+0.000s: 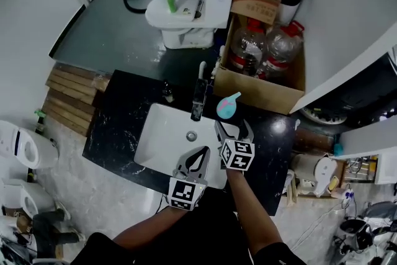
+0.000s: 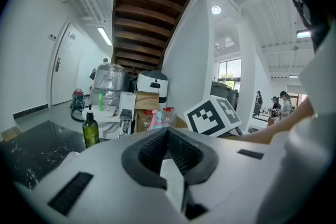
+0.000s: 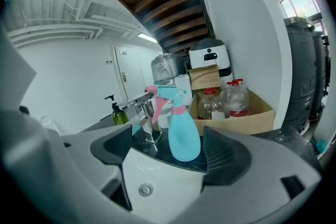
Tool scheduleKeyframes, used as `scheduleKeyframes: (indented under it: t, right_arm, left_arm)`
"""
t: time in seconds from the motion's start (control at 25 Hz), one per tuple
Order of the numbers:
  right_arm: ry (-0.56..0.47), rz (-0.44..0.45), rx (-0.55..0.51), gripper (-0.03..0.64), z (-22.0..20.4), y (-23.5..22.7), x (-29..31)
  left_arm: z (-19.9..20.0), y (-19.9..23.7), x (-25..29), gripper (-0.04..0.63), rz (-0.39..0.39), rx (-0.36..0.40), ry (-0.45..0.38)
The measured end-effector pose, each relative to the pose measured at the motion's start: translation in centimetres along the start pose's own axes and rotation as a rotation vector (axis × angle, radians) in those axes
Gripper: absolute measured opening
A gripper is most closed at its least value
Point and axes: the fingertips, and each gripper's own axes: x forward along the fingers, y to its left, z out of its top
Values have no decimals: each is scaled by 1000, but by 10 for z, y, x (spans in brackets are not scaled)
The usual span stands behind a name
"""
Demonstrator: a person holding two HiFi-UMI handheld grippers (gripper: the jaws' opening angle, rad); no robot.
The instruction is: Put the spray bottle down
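Observation:
The teal spray bottle with its pink trigger stands upright on the black countertop, behind the white sink and right of the faucet. My right gripper is open just in front of it. In the right gripper view the bottle stands past the wide-apart jaws, touching neither, and my right gripper holds nothing. My left gripper hovers over the sink's front, shut and empty. In the left gripper view its jaws meet at the tips.
A chrome faucet rises at the sink's back edge, with a green soap bottle to its left. A cardboard box of water jugs sits beyond the counter. A toilet stands farther back, and wooden planks lie at the left.

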Motion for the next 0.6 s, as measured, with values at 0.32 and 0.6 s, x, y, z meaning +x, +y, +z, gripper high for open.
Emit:
scheduleKeyframes:
  t: [0.32, 0.6]
  right_arm:
    - [-31, -14, -10, 421, 7, 20, -27]
    - [-74, -8, -15, 420, 13, 41, -55]
  left_arm:
    - [2, 0, -12, 11, -29, 12, -6]
    - [5, 3, -25, 11, -37, 4, -22]
